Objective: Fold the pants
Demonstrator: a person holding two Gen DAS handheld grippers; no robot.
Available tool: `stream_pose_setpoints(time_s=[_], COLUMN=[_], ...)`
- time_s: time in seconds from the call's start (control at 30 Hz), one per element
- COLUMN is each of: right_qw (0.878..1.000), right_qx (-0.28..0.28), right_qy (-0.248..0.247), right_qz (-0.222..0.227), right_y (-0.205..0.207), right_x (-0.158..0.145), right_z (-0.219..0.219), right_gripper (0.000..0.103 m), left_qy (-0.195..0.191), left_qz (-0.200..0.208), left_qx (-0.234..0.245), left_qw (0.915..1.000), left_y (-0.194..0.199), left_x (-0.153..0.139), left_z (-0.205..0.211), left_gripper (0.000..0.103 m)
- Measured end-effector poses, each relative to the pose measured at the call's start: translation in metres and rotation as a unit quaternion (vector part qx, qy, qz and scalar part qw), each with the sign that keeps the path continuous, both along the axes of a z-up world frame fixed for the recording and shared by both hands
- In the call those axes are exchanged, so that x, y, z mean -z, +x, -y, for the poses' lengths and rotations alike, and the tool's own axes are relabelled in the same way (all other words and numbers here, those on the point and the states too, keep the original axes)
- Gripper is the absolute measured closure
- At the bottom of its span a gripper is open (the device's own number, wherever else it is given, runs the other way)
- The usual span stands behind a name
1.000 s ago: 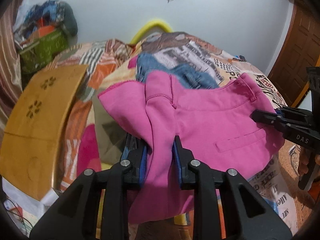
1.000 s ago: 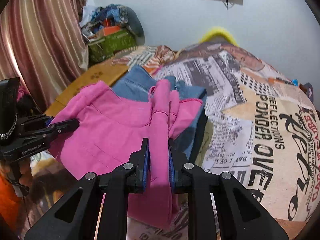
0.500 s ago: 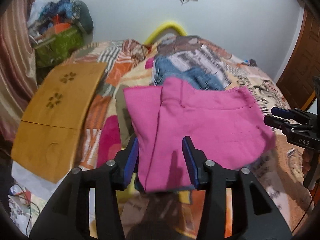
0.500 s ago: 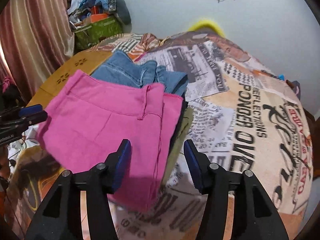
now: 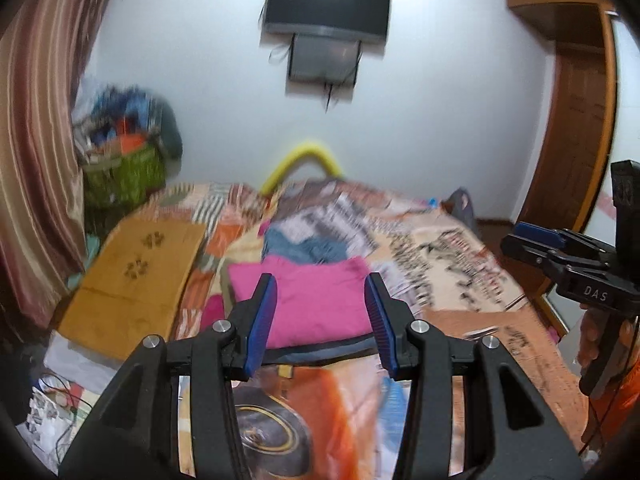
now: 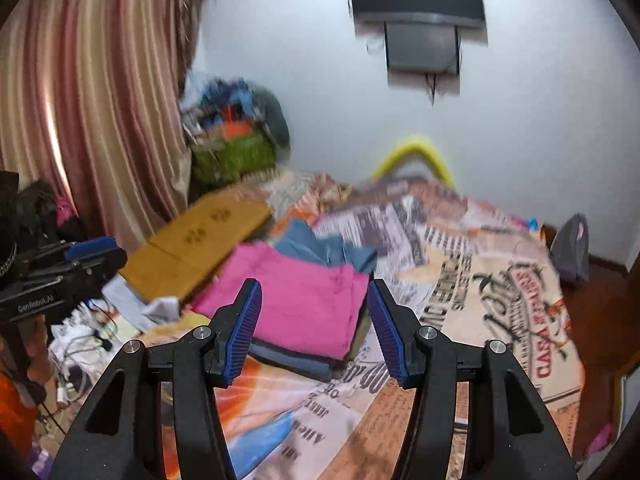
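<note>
The pink pants [image 5: 316, 300] lie folded flat on top of a pile of other garments on the bed; they also show in the right wrist view [image 6: 296, 300]. My left gripper [image 5: 320, 320] is open and empty, held back from and above the pants. My right gripper [image 6: 314, 326] is open and empty too, also pulled back from the pile. Each gripper shows at the edge of the other's view: the right gripper [image 5: 560, 252] and the left gripper [image 6: 76, 264].
Blue jeans [image 5: 304, 248] lie behind the pink pants. A wooden board [image 5: 136, 280] lies at the bed's left side. A green basket of clothes [image 5: 124, 176] stands by the striped curtain [image 6: 100, 100]. Cables lie on the floor [image 6: 80, 344]. A TV [image 5: 328, 4] hangs on the wall.
Both grippers let go of the pink pants, opened wide and drew back and up. The pants dropped flat onto the pile.
</note>
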State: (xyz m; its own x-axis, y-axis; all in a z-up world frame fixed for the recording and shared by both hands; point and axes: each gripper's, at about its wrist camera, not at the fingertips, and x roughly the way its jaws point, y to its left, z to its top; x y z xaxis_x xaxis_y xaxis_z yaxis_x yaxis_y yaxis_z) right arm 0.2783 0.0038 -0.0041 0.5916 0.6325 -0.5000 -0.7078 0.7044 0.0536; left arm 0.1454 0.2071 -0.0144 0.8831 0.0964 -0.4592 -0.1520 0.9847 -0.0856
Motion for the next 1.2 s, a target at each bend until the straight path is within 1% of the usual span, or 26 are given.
stream_pose_setpoints(time_s=[0.1, 0.17, 0.23, 0.3, 0.37, 0.43, 0.5, 0.57, 0.6, 0.67, 0.73, 0.8, 0.87, 0.93, 1.07, 1.2], right_qw=[0.999, 0.998, 0.995, 0.993, 0.991, 0.988, 0.987, 0.986, 0.985, 0.984, 0.982, 0.982, 0.982, 0.980, 0.980, 0.981], right_qx=[-0.011, -0.018, -0.027, -0.031, -0.033, -0.037, -0.037, -0.036, -0.035, -0.029, -0.021, -0.017, -0.015, -0.005, 0.005, 0.003], right_qy=[0.028, 0.046, 0.066, 0.082, 0.098, 0.115, 0.123, 0.128, 0.132, 0.138, 0.141, 0.143, 0.146, 0.148, 0.143, 0.138], right_qz=[0.034, 0.048, 0.065, 0.080, 0.090, 0.092, 0.100, 0.105, 0.107, 0.113, 0.119, 0.122, 0.123, 0.131, 0.138, 0.138], right_y=[-0.038, -0.059, -0.082, -0.103, -0.119, -0.130, -0.140, -0.143, -0.146, -0.150, -0.155, -0.161, -0.162, -0.167, -0.169, -0.170], right_x=[-0.027, -0.039, -0.050, -0.056, -0.059, -0.059, -0.060, -0.059, -0.059, -0.059, -0.060, -0.061, -0.061, -0.060, -0.058, -0.058], right_z=[0.021, 0.031, 0.043, 0.052, 0.060, 0.066, 0.070, 0.072, 0.073, 0.075, 0.078, 0.080, 0.079, 0.081, 0.082, 0.081], right_gripper=[0.052, 0.052, 0.051, 0.049, 0.046, 0.042, 0.041, 0.033, 0.031, 0.022, 0.019, 0.015, 0.005, 0.000, 0.000, 0.000], left_qy=[0.011, 0.012, 0.021, 0.030, 0.037, 0.043, 0.046, 0.044, 0.044, 0.046, 0.046, 0.046, 0.049, 0.049, 0.046, 0.047], left_qz=[0.036, 0.061, 0.080, 0.101, 0.120, 0.132, 0.140, 0.148, 0.150, 0.157, 0.161, 0.161, 0.161, 0.162, 0.161, 0.159], left_qx=[-0.001, 0.000, -0.004, -0.006, -0.010, -0.011, -0.010, -0.011, -0.012, -0.019, -0.022, -0.024, -0.029, -0.030, -0.033, -0.035], left_qw=[0.9993, 0.9981, 0.9965, 0.9944, 0.9921, 0.9903, 0.9891, 0.9880, 0.9876, 0.9864, 0.9857, 0.9855, 0.9852, 0.9852, 0.9854, 0.9856], left_y=[-0.037, -0.063, -0.084, -0.106, -0.124, -0.138, -0.150, -0.159, -0.163, -0.169, -0.173, -0.177, -0.179, -0.178, -0.180, -0.179], left_x=[-0.024, -0.039, -0.048, -0.055, -0.060, -0.063, -0.065, -0.067, -0.068, -0.068, -0.067, -0.067, -0.066, -0.064, -0.061, -0.059], left_z=[0.024, 0.041, 0.056, 0.071, 0.084, 0.094, 0.103, 0.108, 0.109, 0.112, 0.112, 0.113, 0.113, 0.112, 0.111, 0.110], left_gripper=[0.056, 0.055, 0.054, 0.048, 0.036, 0.032, 0.027, 0.015, 0.013, 0.006, 0.002, 0.002, 0.001, 0.001, 0.000, 0.000])
